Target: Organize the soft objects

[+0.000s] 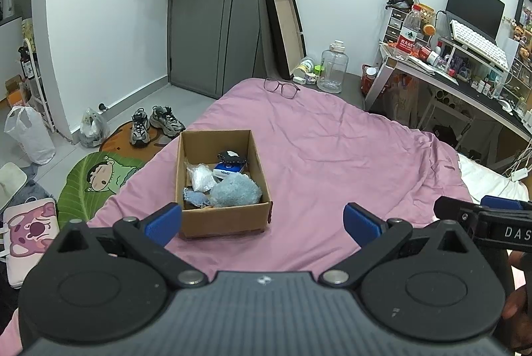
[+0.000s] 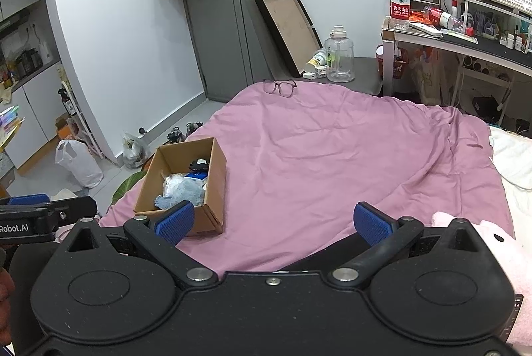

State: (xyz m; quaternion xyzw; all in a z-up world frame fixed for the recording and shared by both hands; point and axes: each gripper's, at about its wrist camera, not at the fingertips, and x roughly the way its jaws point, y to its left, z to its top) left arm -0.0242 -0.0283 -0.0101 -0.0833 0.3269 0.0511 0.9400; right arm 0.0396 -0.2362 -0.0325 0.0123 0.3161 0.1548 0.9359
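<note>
An open cardboard box (image 1: pixel 224 219) stands on the pink bed cover (image 1: pixel 332 156). It holds a light blue fluffy cloth (image 1: pixel 234 194), a white crumpled bag (image 1: pixel 201 178), a dark blue cloth (image 1: pixel 196 198), a blue-white packet (image 1: pixel 227 170) and a black item (image 1: pixel 232 156). My left gripper (image 1: pixel 262 223) is open and empty, just in front of the box. My right gripper (image 2: pixel 274 223) is open and empty over the bed cover (image 2: pixel 332 156), to the right of the box (image 2: pixel 212 156). A pink plush toy (image 2: pixel 498 243) lies at its right.
Glasses (image 1: pixel 281 87) lie at the bed's far edge. Beyond it stand a clear jug (image 1: pixel 332 66), a leaning frame (image 1: pixel 286 30) and a grey door (image 1: pixel 212 7). A cluttered desk (image 1: pixel 465 73) is at the right. Shoes (image 1: pixel 154 123) and bags lie on the floor at left.
</note>
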